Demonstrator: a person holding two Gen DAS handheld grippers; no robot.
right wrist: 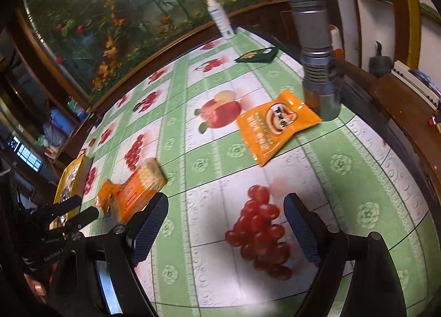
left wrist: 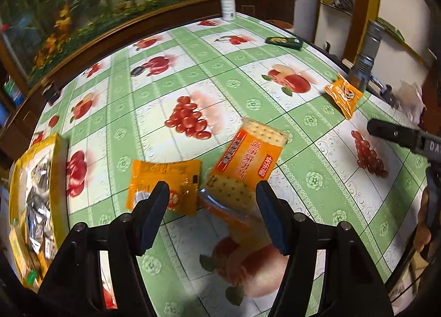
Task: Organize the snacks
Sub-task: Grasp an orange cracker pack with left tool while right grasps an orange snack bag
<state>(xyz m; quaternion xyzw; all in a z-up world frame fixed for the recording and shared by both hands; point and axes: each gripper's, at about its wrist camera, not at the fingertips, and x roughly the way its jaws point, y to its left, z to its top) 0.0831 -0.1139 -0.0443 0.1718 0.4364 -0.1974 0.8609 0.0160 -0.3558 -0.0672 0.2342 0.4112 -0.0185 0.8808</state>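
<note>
A cracker pack (left wrist: 248, 160) in orange wrap lies on the fruit-print tablecloth (left wrist: 220, 80), next to a small orange packet (left wrist: 162, 179). My left gripper (left wrist: 212, 206) hovers just short of them, open; the cracker pack's near end shows between its fingers without being pinched. In the right wrist view the same pack (right wrist: 137, 184) and packet (right wrist: 109, 193) lie at the left, beyond the left gripper (right wrist: 80, 211). Another orange snack packet (right wrist: 275, 124) lies ahead of my right gripper (right wrist: 226, 223), which is open and empty over a printed grape bunch. That packet (left wrist: 343, 95) also shows in the left view, beyond the right gripper's finger (left wrist: 397, 133).
A yellow box (left wrist: 35, 193) with wrapped snacks stands at the table's left edge. A metal flashlight (right wrist: 317, 55) stands upright beside the far orange packet. A white spray bottle (left wrist: 227, 0) and a dark green pack (left wrist: 284, 41) sit at the back. The table's edge curves along the right.
</note>
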